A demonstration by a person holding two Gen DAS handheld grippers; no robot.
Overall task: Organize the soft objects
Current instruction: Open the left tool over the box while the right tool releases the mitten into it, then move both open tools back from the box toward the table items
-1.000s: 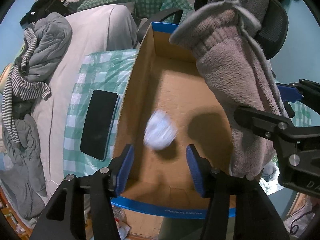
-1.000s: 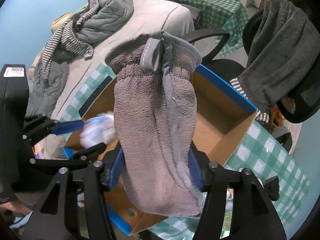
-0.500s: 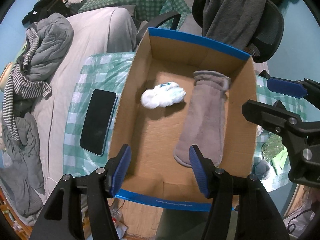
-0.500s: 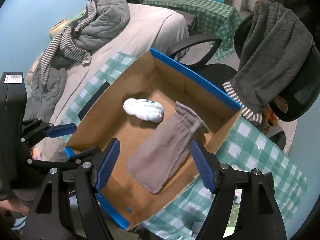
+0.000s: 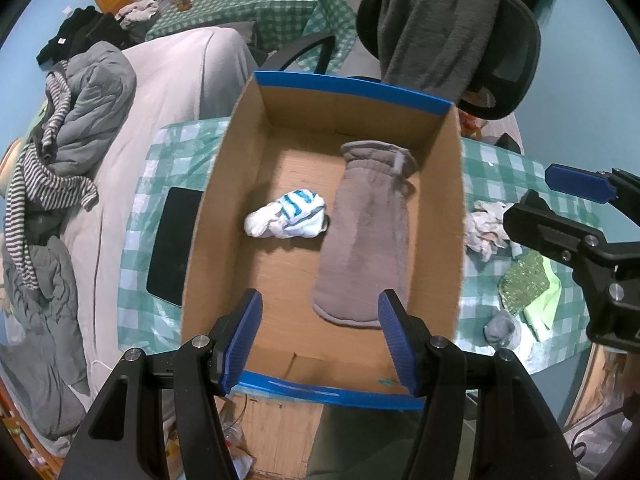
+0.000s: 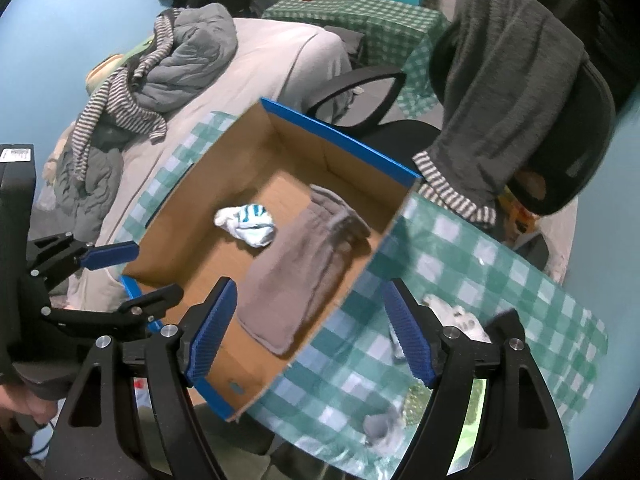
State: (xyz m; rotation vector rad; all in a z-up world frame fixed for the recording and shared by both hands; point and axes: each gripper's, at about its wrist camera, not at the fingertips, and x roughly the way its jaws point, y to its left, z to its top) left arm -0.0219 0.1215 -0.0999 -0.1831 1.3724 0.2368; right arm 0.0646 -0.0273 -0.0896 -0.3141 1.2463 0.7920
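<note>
We note the grey fleece mitt (image 5: 366, 236) lying flat on the floor of the cardboard box (image 5: 224, 184), cuff toward the far wall, long and plush, rounded at its near end. Just beside it, to its left, sits a balled white sock with blue stripes (image 5: 290, 216), apparently touching the mitt's edge. The box is plain brown board with blue tape along its rims. It stands on a table under a green-and-white checked cloth (image 5: 504, 172); a black phone (image 5: 174, 246) lies on the cloth left of the box, and crumpled rags (image 5: 486, 230), a small grey sock ball (image 5: 500, 330) and a glittery green sponge (image 5: 524, 284) lie to its right. Beyond we see a bed (image 5: 180, 68) heaped with grey and striped clothing, and an office chair (image 5: 516, 56) draped with a dark grey towel (image 5: 436, 20).

The left gripper (image 5: 320, 338) points steeply down over the box's near end, blue ribbed pads apart, nothing between them. The right gripper (image 6: 310, 330) hangs over the box's right wall, jaws opening, empty.
</note>
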